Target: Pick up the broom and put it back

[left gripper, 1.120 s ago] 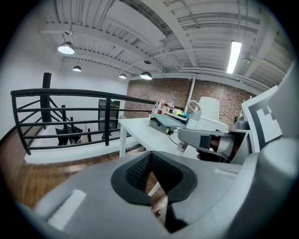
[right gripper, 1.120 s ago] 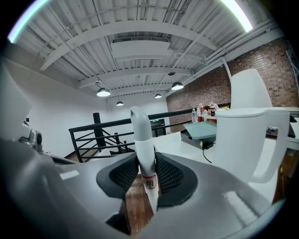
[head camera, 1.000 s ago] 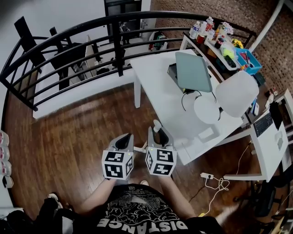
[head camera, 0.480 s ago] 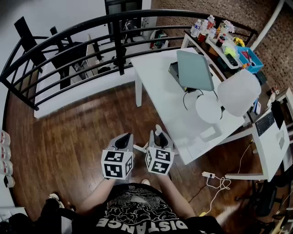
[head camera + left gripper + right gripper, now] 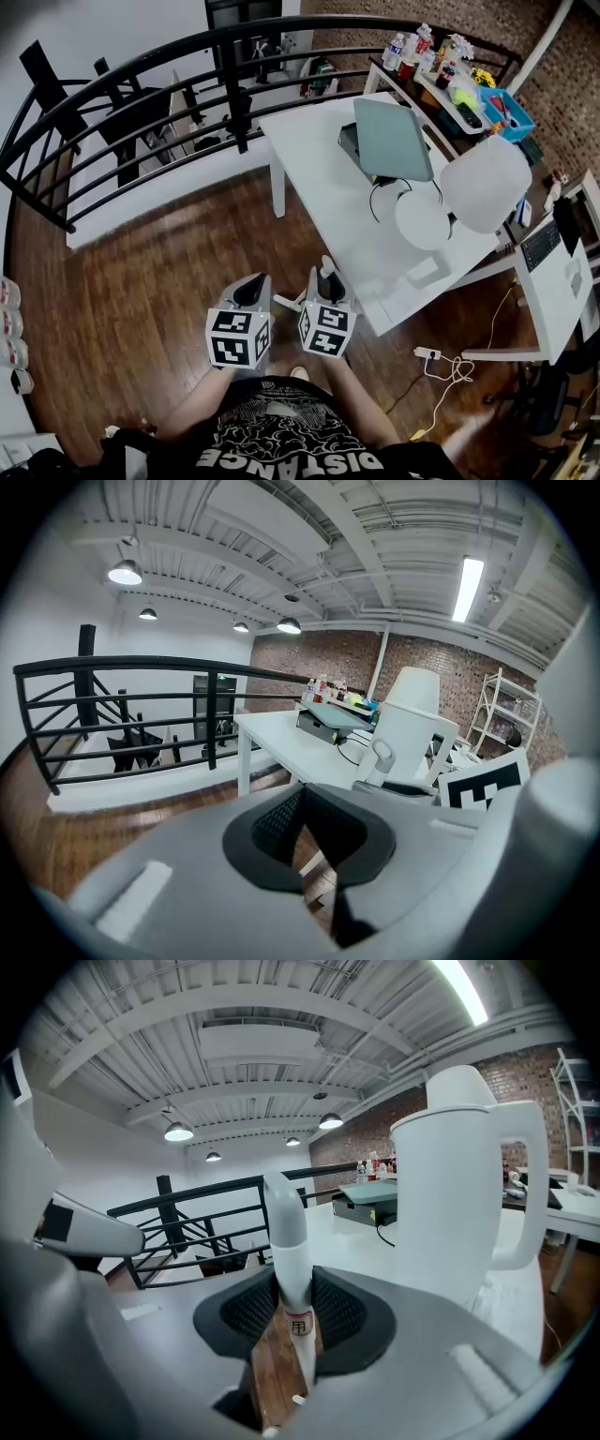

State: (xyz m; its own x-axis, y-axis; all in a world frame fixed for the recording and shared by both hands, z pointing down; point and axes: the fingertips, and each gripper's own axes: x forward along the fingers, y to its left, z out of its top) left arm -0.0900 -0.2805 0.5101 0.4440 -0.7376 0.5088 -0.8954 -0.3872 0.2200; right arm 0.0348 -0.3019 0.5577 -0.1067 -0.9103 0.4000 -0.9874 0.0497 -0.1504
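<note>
Shirt [image 5: 281,427] reads "DISTANCE" — broom handle [image 5: 286,1241] bears small label [image 5: 297,1327].

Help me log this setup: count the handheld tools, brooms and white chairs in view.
Tools: 2 (left tool, right tool)
Broom: 1
White chair: 1
Total: 4

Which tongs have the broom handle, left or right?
The right tongs: the white broom handle stands clamped between their pads. The left tongs are closed with nothing between them.
</note>
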